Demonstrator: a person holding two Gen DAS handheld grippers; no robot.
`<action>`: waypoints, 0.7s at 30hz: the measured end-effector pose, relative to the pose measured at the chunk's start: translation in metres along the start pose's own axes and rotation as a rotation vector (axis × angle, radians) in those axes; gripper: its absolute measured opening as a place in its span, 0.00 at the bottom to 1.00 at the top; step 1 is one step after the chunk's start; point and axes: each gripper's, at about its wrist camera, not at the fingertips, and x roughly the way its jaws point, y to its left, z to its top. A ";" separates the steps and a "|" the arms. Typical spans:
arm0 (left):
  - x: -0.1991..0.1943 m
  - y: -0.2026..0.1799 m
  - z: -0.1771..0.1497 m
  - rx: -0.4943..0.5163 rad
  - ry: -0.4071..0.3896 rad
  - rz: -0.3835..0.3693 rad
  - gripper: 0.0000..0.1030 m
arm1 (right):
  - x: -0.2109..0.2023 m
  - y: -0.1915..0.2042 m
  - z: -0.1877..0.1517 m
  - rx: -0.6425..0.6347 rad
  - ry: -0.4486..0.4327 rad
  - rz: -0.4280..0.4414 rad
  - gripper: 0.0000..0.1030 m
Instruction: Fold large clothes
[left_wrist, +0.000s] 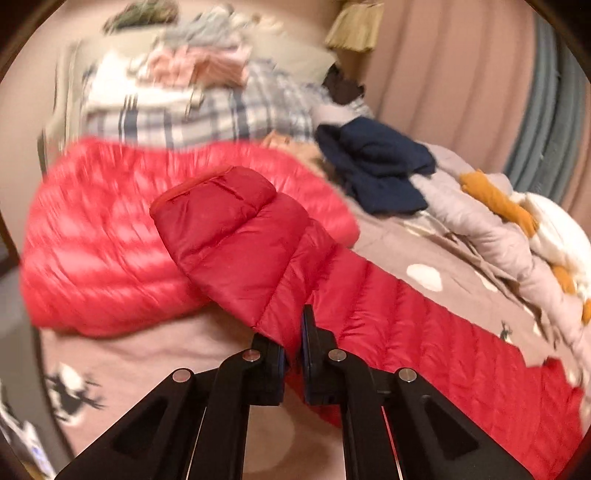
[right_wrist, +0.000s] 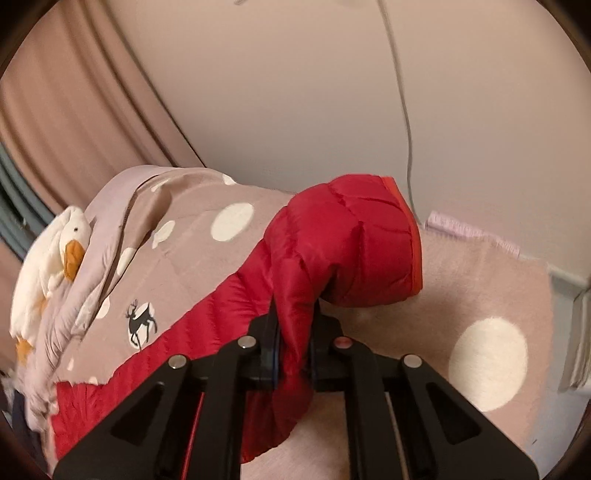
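Observation:
A red quilted down jacket lies on the bed. My left gripper is shut on one red sleeve, whose cuff end hangs forward over the jacket body. In the right wrist view my right gripper is shut on the other red sleeve, lifted above the bed, its orange-edged cuff pointing right. A strip of the jacket runs down to the lower left.
The bed cover is taupe with white dots and deer prints. A pile of clothes and a navy garment lie at the back. A plush duck sits by a crumpled duvet. Curtains and a wall stand behind.

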 end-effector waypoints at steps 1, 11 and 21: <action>-0.005 -0.005 0.002 0.014 -0.017 0.002 0.05 | -0.007 0.009 0.001 -0.019 -0.014 0.006 0.11; -0.048 -0.022 0.014 0.094 -0.122 -0.027 0.05 | -0.120 0.202 -0.033 -0.267 -0.099 0.374 0.11; -0.065 -0.024 0.009 0.157 -0.151 -0.036 0.05 | -0.195 0.362 -0.174 -0.626 0.039 0.643 0.15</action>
